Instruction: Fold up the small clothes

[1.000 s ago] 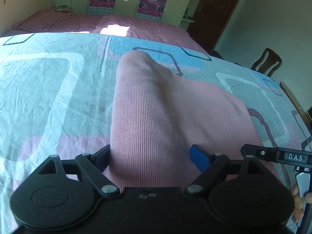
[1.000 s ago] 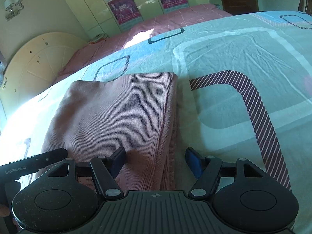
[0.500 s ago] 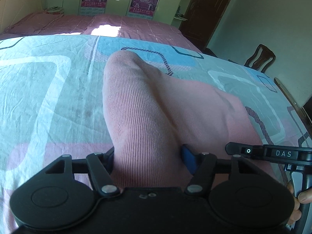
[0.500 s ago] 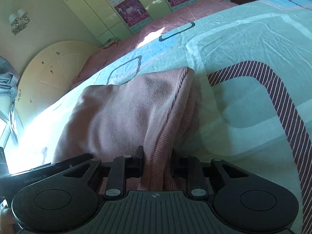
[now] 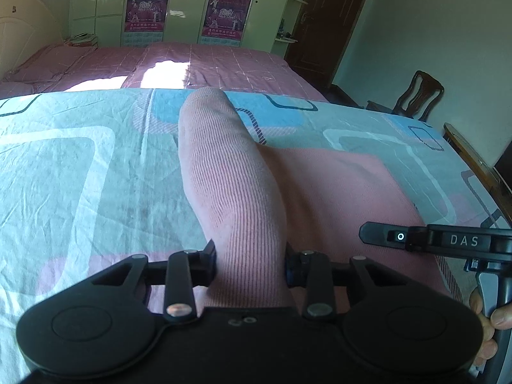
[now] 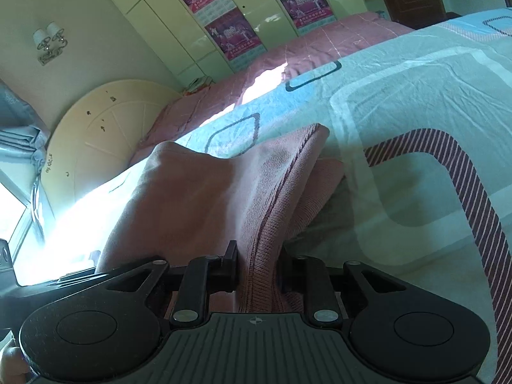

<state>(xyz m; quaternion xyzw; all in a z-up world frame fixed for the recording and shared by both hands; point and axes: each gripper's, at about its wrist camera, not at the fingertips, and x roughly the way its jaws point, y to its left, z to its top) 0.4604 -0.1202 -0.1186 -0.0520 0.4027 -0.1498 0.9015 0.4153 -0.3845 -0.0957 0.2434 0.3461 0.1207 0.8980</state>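
Currently left gripper (image 5: 251, 267) jaws are closing on a bunched ridge of the pink ribbed garment (image 5: 230, 192), cloth pressed between them. Right gripper (image 6: 257, 270) jaws pinch its seamed edge. Ahead of both jaws the garment lifts off the patterned bed sheet (image 5: 80, 166).

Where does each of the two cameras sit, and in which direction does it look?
Left wrist: on the left gripper, looking along it over the pink ribbed garment and patterned bedsheet toward the wardrobe; its jaws are closing on a raised fold; the right gripper's body and fingers show at right.
Right wrist: on the right gripper, clamped on the garment's edge, tilted toward the headboard.
Shared: garment, bedsheet, wardrobe.
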